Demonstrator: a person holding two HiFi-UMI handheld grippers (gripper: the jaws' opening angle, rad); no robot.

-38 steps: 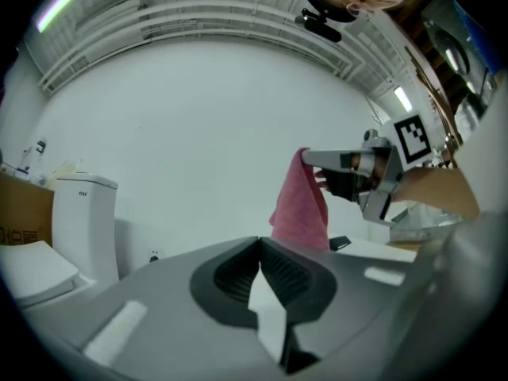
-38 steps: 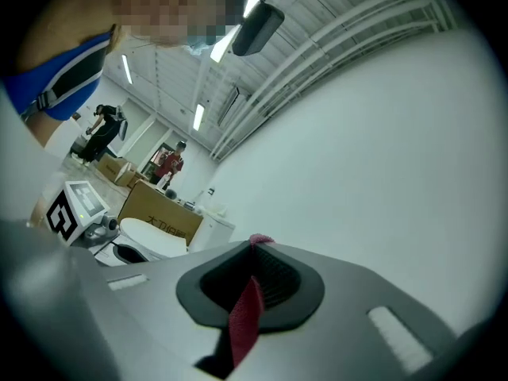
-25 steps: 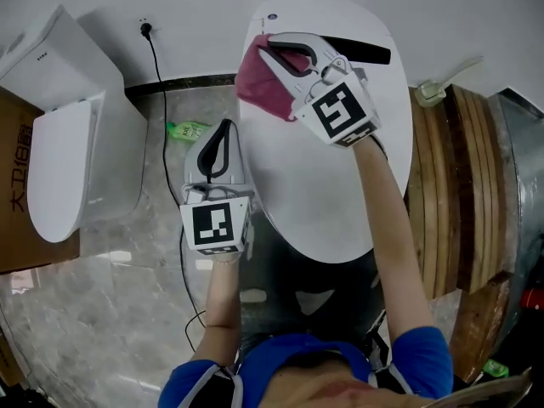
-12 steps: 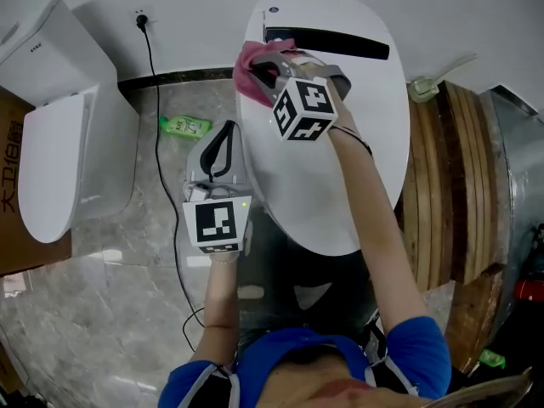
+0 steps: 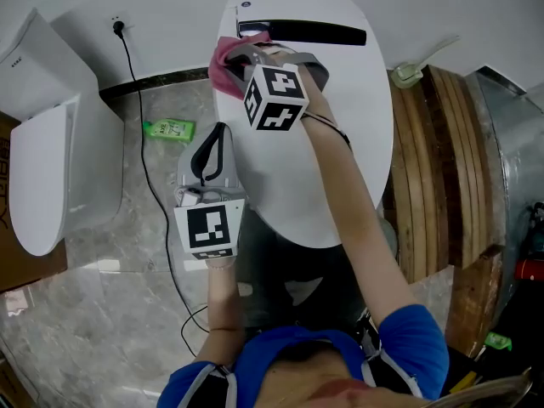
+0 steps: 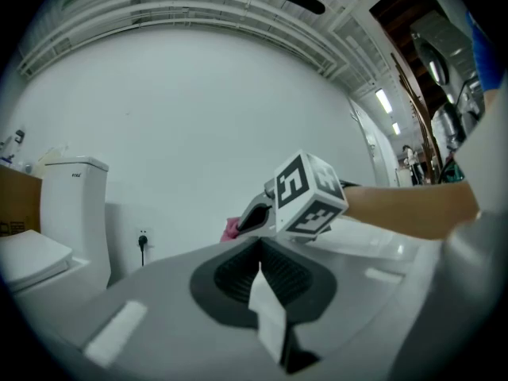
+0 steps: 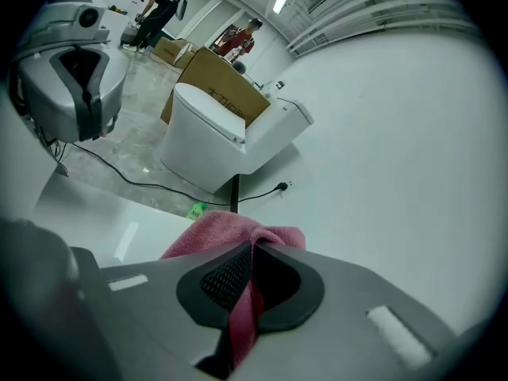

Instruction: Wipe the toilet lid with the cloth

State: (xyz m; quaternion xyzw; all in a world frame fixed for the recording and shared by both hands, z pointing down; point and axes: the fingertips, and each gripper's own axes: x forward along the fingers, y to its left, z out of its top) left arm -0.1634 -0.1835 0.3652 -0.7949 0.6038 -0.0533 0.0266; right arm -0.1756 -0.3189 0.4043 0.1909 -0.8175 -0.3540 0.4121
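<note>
Pink soft fabric is filling the jaws of the right gripper [image 7: 252, 244]: the two jaws are pressing together on a fold of the cloth [image 7: 238, 230], and the rest of it is bulging out in front of the tips. In the head view the right gripper [image 5: 246, 58] is holding the cloth [image 5: 223, 65] against the toilet lid [image 5: 340, 151] at about 11 o'clock of the lid, just beside the black strip [image 5: 314, 32] at its rear edge. The left gripper [image 5: 219, 134] is hanging beside the lid's edge at 9 o'clock, and its jaws are lying together with nothing between them.

The cloth is looking light and limp, so I am judging that it is going to follow the gripper easily, but also to slip out if only a thin edge is held; a thick fold, as now, is seeming the safer hold. The lid is looking smooth and glossy, so the cloth is probably going to slide with little force.

Further out, a green bottle [image 5: 168, 129] and a black cable [image 5: 144, 185] are lying on the floor towards 9 o'clock, and a second toilet [image 5: 51, 168] is standing beyond them
</note>
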